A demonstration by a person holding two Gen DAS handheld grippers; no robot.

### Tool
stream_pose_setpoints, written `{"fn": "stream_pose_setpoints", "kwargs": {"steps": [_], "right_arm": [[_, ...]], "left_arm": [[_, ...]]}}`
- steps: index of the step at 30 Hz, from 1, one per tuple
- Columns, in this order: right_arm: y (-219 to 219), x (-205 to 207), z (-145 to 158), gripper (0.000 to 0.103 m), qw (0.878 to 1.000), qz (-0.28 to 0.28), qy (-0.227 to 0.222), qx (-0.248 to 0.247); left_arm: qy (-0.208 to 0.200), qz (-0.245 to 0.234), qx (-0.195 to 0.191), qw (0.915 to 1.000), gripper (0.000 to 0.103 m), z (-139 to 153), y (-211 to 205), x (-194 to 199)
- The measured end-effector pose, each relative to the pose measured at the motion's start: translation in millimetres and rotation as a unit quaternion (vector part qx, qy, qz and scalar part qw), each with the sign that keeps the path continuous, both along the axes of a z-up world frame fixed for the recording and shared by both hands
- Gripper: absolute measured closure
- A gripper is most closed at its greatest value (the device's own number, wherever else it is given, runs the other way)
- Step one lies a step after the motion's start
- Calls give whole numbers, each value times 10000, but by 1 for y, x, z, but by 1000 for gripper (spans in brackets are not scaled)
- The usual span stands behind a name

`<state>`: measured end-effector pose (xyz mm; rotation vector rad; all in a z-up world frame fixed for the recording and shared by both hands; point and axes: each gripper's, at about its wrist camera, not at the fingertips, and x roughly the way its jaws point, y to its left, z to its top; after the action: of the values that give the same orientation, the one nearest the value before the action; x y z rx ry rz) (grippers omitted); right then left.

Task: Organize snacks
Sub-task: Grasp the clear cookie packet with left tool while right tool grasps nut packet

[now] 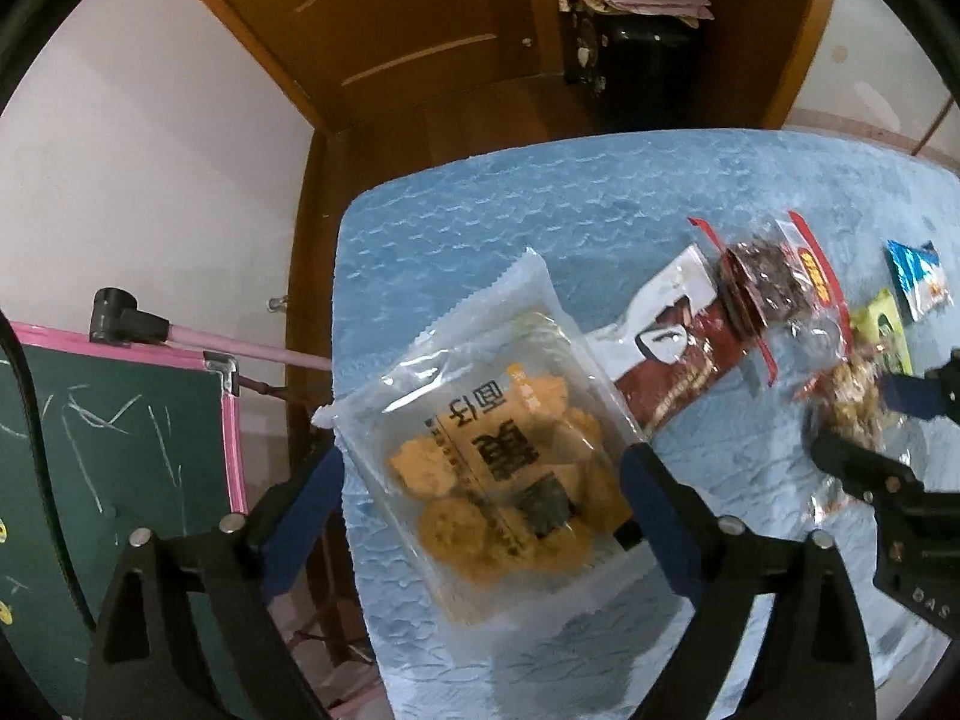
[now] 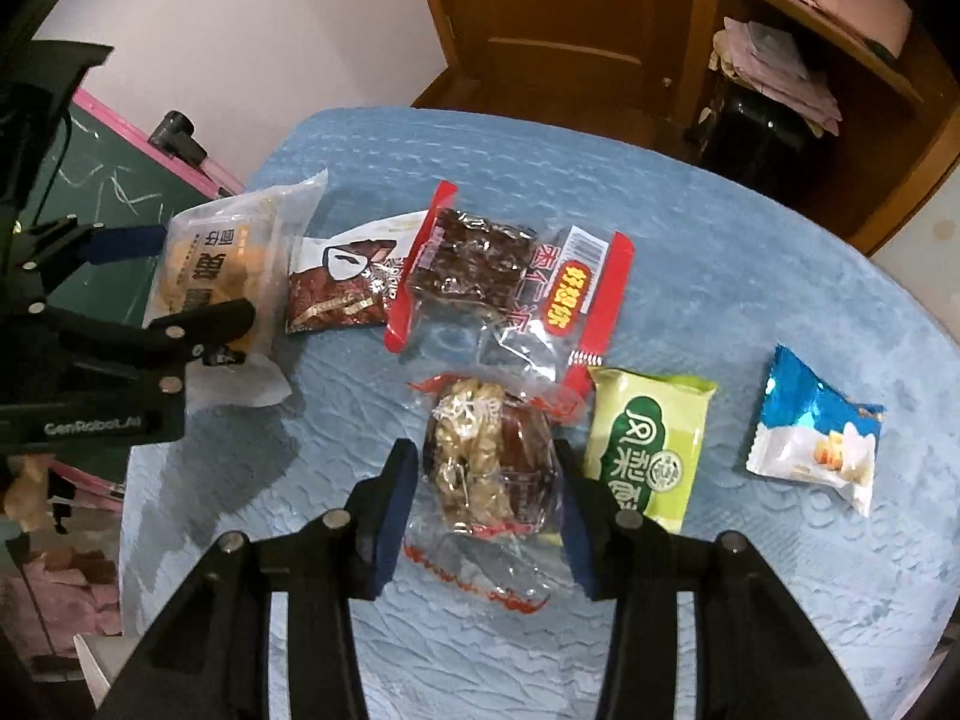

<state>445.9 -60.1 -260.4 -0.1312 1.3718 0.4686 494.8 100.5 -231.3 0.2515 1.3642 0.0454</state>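
Note:
Snack packets lie on a blue cloth-covered table [image 2: 690,228]. My left gripper [image 1: 483,462] stands open around a clear cookie packet [image 1: 486,432] at the table's left edge; it also shows in the right wrist view [image 2: 222,282]. My right gripper [image 2: 486,462] is open around a clear walnut-date packet [image 2: 480,468], its pads beside it with small gaps. Behind it lie a dark red-and-white packet [image 2: 342,282], a red-edged clear packet of dark pieces [image 2: 480,270], a green packet [image 2: 648,450] and a blue-and-white packet [image 2: 816,438].
A green chalkboard with a pink frame [image 1: 120,438] stands just left of the table. A wooden door [image 1: 408,30] and a shelf unit with a black box and papers [image 1: 636,18] are behind the table. The table's left edge is beside my left gripper.

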Motion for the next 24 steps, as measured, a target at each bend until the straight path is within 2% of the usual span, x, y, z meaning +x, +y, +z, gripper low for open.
{"fn": "stream_pose_setpoints", "kwargs": {"steps": [4, 7, 9, 11, 19, 22, 24], "right_arm": [[3, 0, -1, 59, 9999, 98, -79, -52], [5, -2, -5, 60, 9998, 152, -76, -72], [6, -3, -4, 60, 9997, 184, -127, -110], [6, -3, -5, 61, 9996, 212, -128, -103], [6, -5, -5, 61, 9994, 266, -191, -137], [7, -6, -5, 61, 9993, 268, -192, -153], [8, -6, -5, 61, 9993, 265, -187, -159]], "left_arm": [[-54, 236, -238, 9994, 9, 4, 5, 7], [5, 335, -226, 9992, 9, -1, 7, 10], [5, 300, -242, 9993, 9, -3, 8, 10], [64, 260, -152, 9995, 1, -6, 8, 9], [72, 82, -56, 9999, 1, -15, -4, 4], [30, 44, -76, 10000, 1, -17, -10, 1], [-67, -126, -85, 9999, 10, -15, -17, -4]]}}
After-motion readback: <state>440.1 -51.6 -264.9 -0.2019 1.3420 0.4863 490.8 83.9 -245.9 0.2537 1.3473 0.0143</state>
